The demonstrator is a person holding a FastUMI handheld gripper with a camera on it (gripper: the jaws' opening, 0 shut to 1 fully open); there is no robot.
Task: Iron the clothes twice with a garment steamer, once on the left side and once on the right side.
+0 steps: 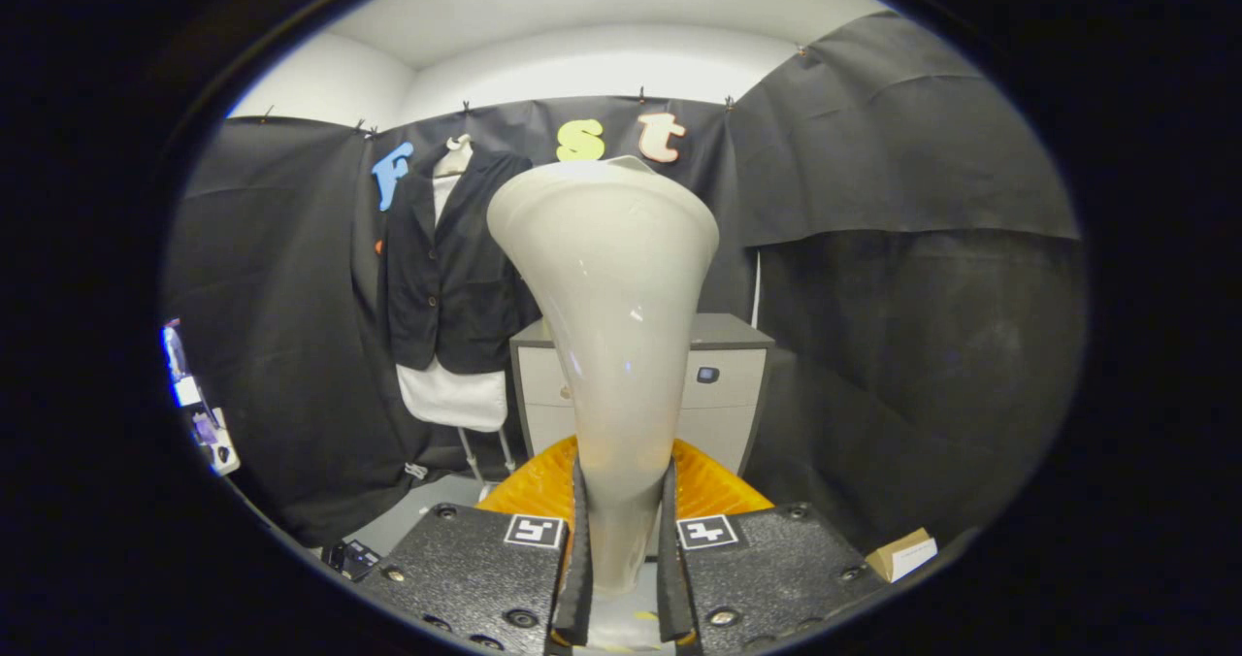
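A white garment steamer (611, 326) stands upright between my fingers, its narrow handle clamped by both pads and its wide head flaring upward. My gripper (621, 559) is shut on that handle. Beyond and left of the steamer hangs a dark jacket (451, 268) over a white shirt (454, 396) on a mannequin stand against the booth wall. The steamer's head hides part of the jacket's right edge. An orange ribbed part (713, 486) of the steamer's base shows just behind the fingers.
A grey cabinet with drawers (723, 384) stands behind the steamer, right of the jacket. The stand's thin legs (485, 457) reach the floor under the shirt. Small devices (209, 428) sit far left. A cardboard box (902, 552) lies low to the right.
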